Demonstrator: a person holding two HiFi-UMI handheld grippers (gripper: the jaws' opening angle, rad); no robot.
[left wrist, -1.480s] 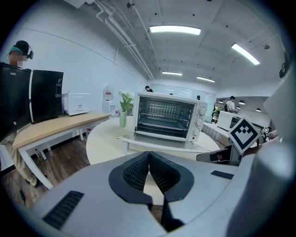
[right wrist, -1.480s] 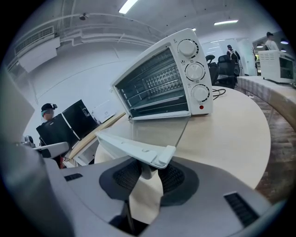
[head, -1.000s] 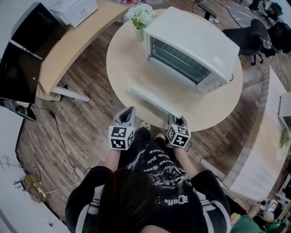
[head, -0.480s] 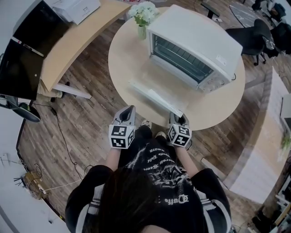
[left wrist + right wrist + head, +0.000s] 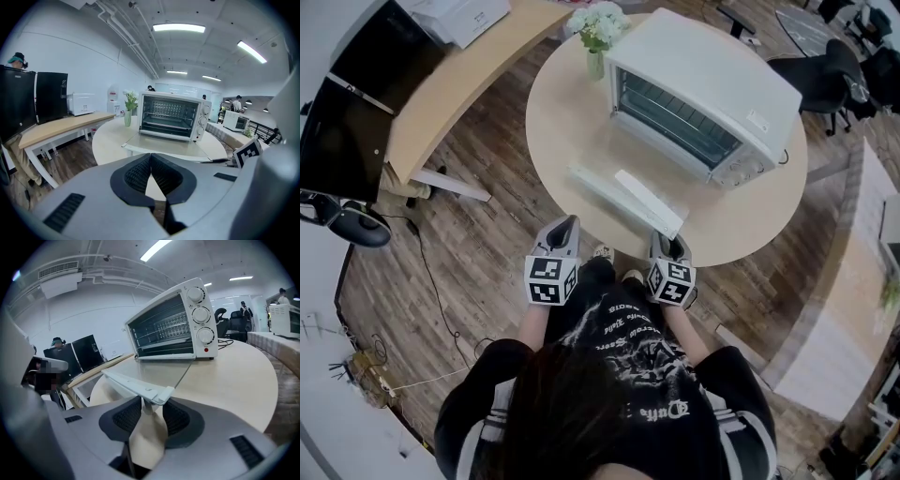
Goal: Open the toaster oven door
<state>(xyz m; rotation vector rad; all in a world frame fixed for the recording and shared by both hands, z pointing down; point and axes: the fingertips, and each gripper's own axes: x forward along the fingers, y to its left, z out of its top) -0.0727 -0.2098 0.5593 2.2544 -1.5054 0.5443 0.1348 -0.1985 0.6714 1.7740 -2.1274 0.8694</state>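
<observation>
Right gripper [image 5: 151, 405] jaws have just been opening off the door handle [image 5: 140, 386].
Toaster oven door [image 5: 637, 178] lies flat, seemingly done; left gripper [image 5: 151, 161] closed, empty.

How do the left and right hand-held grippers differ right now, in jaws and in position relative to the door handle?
The left hand-held gripper has its jaws together and empty. The right hand-held gripper has jaws apart, having just been opening. The right one has the end of the door handle at its jaw mouth, pads not pressing. The left one stands apart from the handle. Both point toward the toaster oven.
</observation>
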